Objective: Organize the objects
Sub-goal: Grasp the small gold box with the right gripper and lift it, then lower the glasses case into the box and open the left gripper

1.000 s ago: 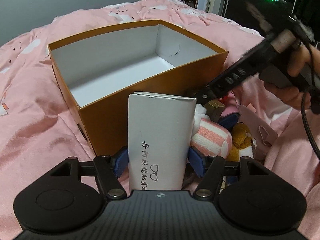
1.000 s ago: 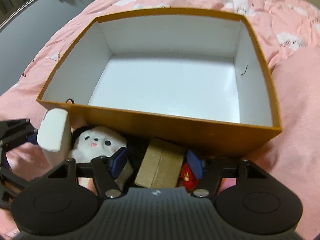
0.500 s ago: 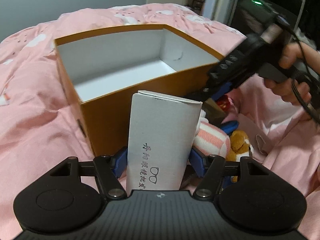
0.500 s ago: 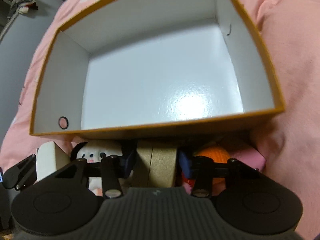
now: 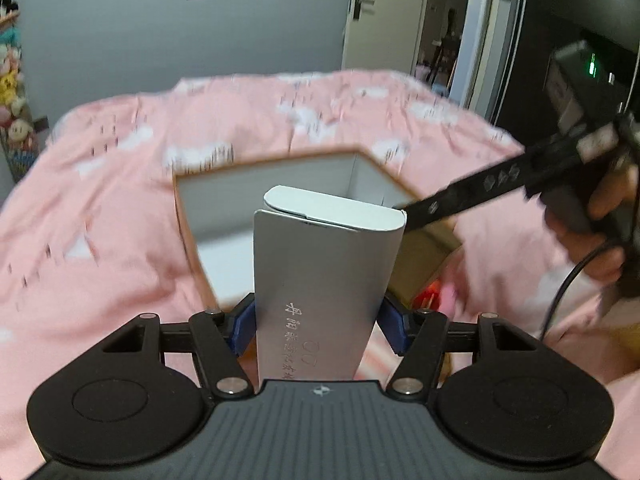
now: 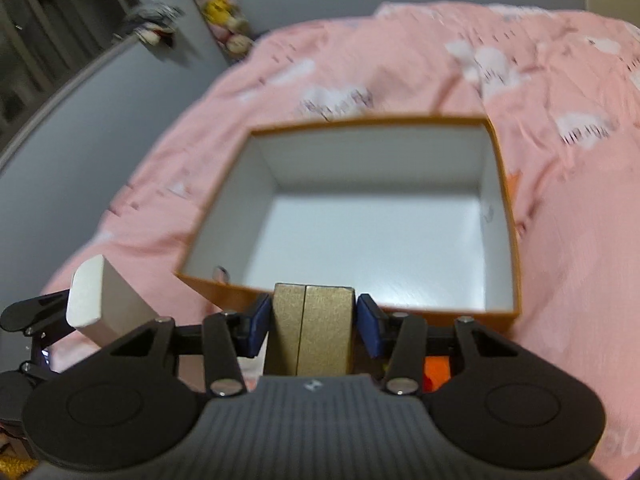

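My left gripper (image 5: 319,322) is shut on a tall white carton with printed characters (image 5: 326,264), its blue pads pressing both sides; it hangs above the near wall of the orange box. That carton also shows at the left of the right wrist view (image 6: 104,300). My right gripper (image 6: 314,326) is shut on a small gold-brown box (image 6: 312,332), held over the near rim of the open orange box with a white inside (image 6: 360,124). The orange box (image 5: 260,164) holds nothing that I can see. In the left wrist view the gold-brown box (image 5: 424,256) hangs right of the carton.
A pink duvet with white cloud prints (image 6: 580,240) lies under everything. A person's hand (image 5: 600,208) grips the right tool, with a cable below it. Small red (image 5: 430,300) and orange (image 6: 436,372) items lie near the box. Plush toys (image 5: 10,80) hang against the grey wall.
Both grippers have risen with their loads; the orange box now looks smaller and lower. The right jaws closed onto the gold-brown box and lifted it off the toy pile.
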The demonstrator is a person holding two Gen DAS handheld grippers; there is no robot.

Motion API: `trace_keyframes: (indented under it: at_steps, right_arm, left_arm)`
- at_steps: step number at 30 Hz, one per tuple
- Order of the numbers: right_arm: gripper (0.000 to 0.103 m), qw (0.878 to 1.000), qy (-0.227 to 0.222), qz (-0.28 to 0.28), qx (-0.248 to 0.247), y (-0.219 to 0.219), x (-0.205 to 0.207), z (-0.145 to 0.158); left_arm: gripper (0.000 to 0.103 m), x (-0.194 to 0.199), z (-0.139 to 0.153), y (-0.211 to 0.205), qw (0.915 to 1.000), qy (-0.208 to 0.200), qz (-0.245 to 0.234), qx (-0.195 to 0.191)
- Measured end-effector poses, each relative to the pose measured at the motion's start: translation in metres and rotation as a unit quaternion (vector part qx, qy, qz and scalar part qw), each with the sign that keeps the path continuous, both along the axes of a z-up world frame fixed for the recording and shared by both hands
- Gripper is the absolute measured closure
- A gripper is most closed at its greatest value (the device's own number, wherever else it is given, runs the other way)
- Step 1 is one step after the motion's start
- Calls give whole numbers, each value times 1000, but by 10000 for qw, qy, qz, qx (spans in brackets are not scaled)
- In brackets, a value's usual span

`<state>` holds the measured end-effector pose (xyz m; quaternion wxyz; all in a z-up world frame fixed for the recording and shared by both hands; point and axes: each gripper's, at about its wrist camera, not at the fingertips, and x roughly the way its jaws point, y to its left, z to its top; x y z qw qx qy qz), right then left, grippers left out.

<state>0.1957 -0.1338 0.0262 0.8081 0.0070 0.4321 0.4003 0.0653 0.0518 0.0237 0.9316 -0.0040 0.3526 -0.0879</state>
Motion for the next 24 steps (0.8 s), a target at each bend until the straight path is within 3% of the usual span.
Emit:
trace_keyframes:
  at_steps: [5,8,10,14,17,21,24]
  right_arm:
    - [54,9972,-637,-54,387,4,8,38]
    - [54,9958,-796,-184,411,14,26,39]
    - [55,9961,-769,-308,289,21,39,30]
    - [55,9973,-621,-403,-15,29,61,0]
    - [55,9984,-410,-395,-54,32,74,-20]
    - [55,9989,-274,-359,-149,36,88,-40]
    - [55,9992,-165,-313,-178,39,93,-50]
  left_arm:
    - [31,49,55,2,9996,-78,37,-284]
    - [31,101,58,11,9978,199,157,-613]
    - [31,138,41,18,9945,683,372,-707]
    - [31,192,-6,20,9863,1412,827,-193]
    - [31,219,-42,24,9742,2043,957,-104]
    - [31,237,-72,17,9642,2386,1078,423]
    - [31,251,-80,14,9617,2394,1156,671]
